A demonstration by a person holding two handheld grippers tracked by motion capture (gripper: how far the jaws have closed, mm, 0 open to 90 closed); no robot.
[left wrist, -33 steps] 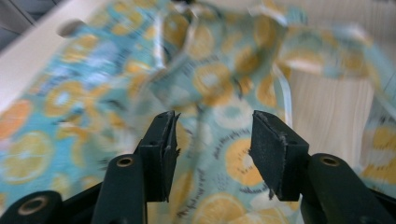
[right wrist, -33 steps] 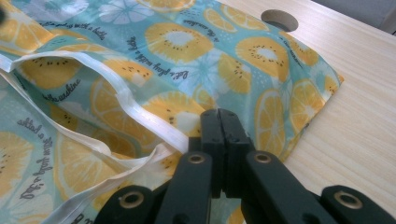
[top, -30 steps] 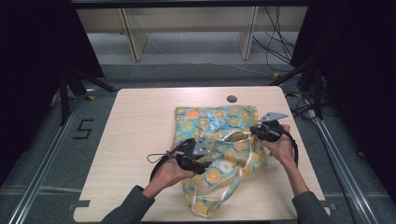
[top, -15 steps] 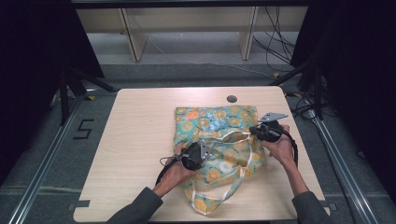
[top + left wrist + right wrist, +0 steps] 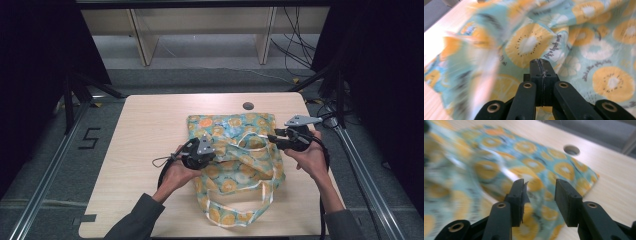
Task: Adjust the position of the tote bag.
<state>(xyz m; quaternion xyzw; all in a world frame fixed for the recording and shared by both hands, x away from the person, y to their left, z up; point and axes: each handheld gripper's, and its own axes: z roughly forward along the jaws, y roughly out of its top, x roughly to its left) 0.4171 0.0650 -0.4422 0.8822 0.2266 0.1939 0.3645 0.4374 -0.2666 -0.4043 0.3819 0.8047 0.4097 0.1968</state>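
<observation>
A kiwi-print fabric bag (image 5: 235,160) is lying rumpled on the wooden table (image 5: 150,125). The left gripper (image 5: 541,65) is being held over it, jaws pressed together with no cloth visibly between. The right gripper (image 5: 539,192), just opened, is standing apart above the bag's right edge.
</observation>
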